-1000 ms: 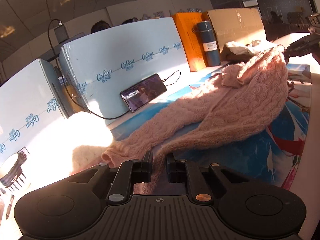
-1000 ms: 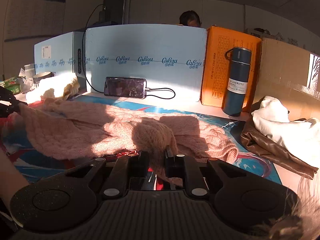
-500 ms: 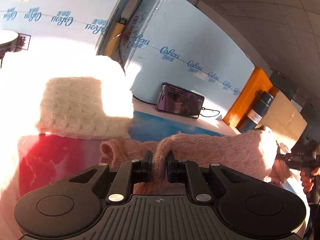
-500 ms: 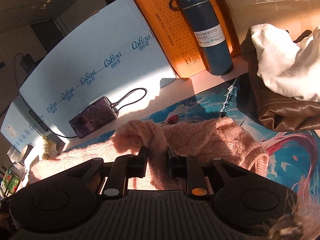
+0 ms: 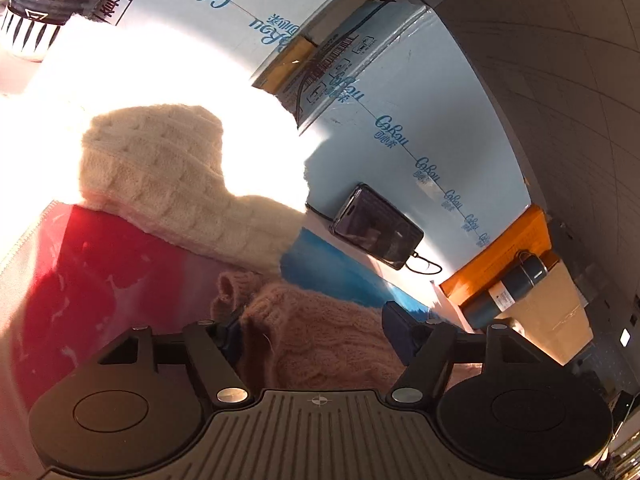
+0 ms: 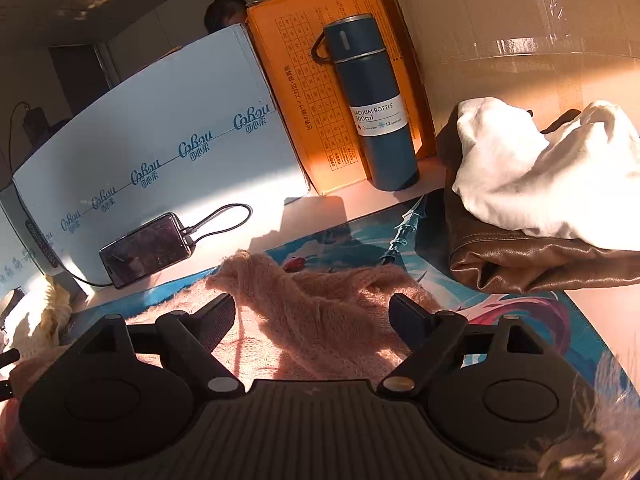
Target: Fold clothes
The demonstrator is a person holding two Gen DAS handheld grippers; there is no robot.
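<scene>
Pink sweater (image 6: 320,320) is seen bunched at lower centre on mat; both jaws spread wide, nothing held; fold looks partial; brown/white clothes (image 6: 540,200) remain unfolded at right.

Left gripper (image 5: 312,328), right gripper (image 6: 312,316).

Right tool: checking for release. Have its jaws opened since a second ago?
Yes. The right tool was shut on the pink sweater; now its jaws stand wide apart, sweater lying loose on the mat.
</scene>
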